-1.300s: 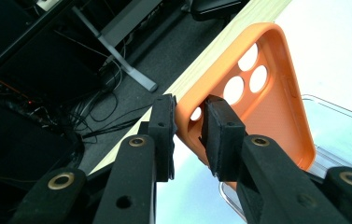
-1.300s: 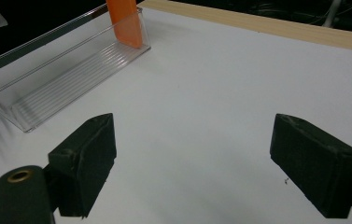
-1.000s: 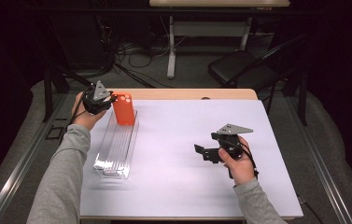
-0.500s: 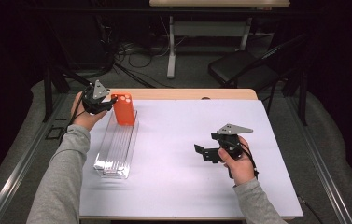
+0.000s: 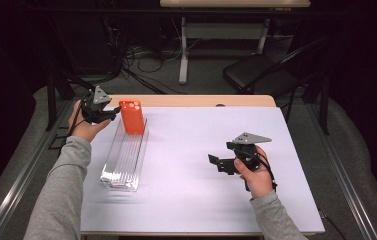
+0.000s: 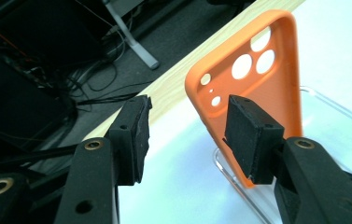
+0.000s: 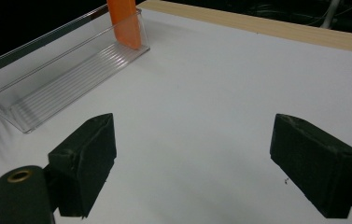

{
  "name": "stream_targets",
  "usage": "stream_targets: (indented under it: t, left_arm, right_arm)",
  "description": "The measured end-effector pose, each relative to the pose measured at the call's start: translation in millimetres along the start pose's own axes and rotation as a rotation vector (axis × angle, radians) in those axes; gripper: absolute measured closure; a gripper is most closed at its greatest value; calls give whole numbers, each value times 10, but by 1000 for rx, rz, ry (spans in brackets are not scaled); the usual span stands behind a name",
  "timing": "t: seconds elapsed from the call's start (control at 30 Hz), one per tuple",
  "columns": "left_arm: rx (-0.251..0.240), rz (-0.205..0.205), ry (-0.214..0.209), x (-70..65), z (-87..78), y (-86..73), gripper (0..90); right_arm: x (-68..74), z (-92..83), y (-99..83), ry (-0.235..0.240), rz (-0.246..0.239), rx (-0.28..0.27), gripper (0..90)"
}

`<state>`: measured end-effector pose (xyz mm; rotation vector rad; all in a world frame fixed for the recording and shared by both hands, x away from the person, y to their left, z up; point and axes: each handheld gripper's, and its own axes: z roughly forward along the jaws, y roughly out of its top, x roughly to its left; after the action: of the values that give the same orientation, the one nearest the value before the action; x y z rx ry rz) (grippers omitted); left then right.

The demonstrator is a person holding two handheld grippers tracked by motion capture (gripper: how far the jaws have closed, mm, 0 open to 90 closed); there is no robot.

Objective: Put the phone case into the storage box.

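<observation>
An orange phone case [image 5: 132,117] stands upright in the far end of a long clear plastic tray [image 5: 123,160] on the left of the white table top. My left gripper [image 5: 112,112] is open just left of the case. In the left gripper view the case [image 6: 257,79] shows its camera holes just beyond the right jaw, and the gap at the gripper [image 6: 185,135] holds nothing. My right gripper [image 5: 219,163] hovers open over the bare white surface at the right. Its own view has the open gripper [image 7: 192,154], with the tray [image 7: 61,79] and case [image 7: 124,23] farther off.
A white sheet [image 5: 196,150] covers the table, with a wooden strip [image 5: 191,101] at the far edge. Beyond it on the floor are cables [image 5: 141,55], a desk leg [image 5: 183,55] and a dark chair [image 5: 256,70]. A metal rail [image 5: 26,165] runs along the table's left.
The left gripper has drawn slightly back to the left from the orange case, which stays standing in the tray. The right gripper has not moved.
</observation>
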<state>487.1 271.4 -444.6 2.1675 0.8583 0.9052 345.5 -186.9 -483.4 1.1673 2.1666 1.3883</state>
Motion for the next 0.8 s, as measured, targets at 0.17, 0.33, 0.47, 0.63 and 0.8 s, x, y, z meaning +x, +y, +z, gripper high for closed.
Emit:
stream_targets:
  t: [0.17,0.33,0.47,0.63,0.8]
  left_arm:
    - [0,-28,15,-16,-87,10,480]
    - [19,-32,31,-39,-140,-5,476]
    - [19,-66,31,-64,-189,-19,458]
    - [17,-111,9,-75,-256,-23,395]
    - [19,-164,-25,-79,-341,-6,337]
  right_arm:
    - [2,-11,7,0,4,-4,143]
    - [6,-13,10,-1,2,-5,143]
    - [0,-22,16,0,-1,-6,143]
    - [-1,-30,22,-3,1,-8,143]
    - [1,-37,27,-6,-2,-5,143]
